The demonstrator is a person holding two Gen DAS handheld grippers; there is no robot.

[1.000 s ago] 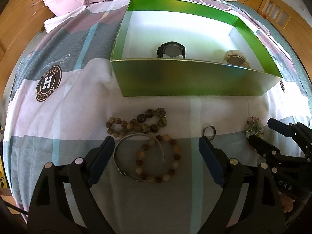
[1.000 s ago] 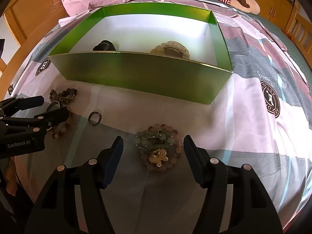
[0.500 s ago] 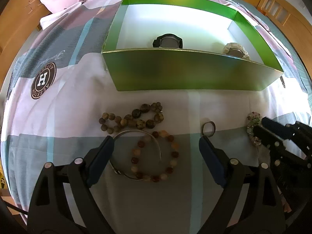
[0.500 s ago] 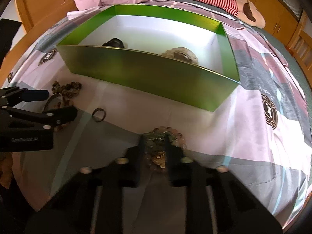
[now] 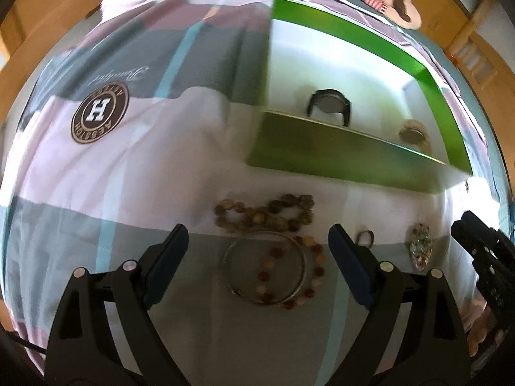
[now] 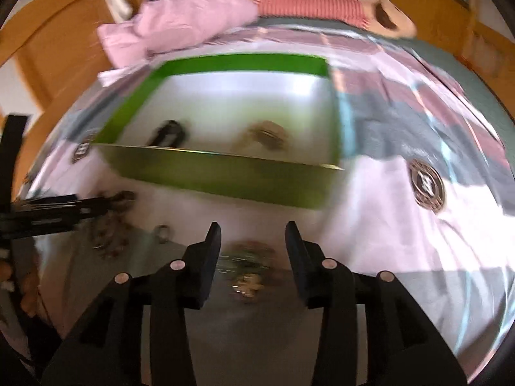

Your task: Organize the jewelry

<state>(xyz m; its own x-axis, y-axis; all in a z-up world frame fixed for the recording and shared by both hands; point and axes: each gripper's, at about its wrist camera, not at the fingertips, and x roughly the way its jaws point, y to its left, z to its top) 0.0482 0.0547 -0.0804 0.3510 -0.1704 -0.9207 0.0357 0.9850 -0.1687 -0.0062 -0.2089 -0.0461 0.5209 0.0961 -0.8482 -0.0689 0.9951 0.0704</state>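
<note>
Left wrist view — green box (image 5: 338, 157) wall beyond bead strand (image 5: 267, 214), ring (image 5: 366, 236).

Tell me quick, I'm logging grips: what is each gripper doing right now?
Left gripper: open, holding nothing.
Right gripper: jaws opening; blurred green bead bracelet with gold charm on the bedsheet between them, not gripped.

A bed with a patchwork cover

The bed cover (image 5: 135, 167) has pink, grey and white patches and a round brown badge (image 5: 99, 113) with an H. A crumpled pink cloth (image 6: 180, 29) and a red striped cloth (image 6: 309, 3) lie at the far end.
</note>
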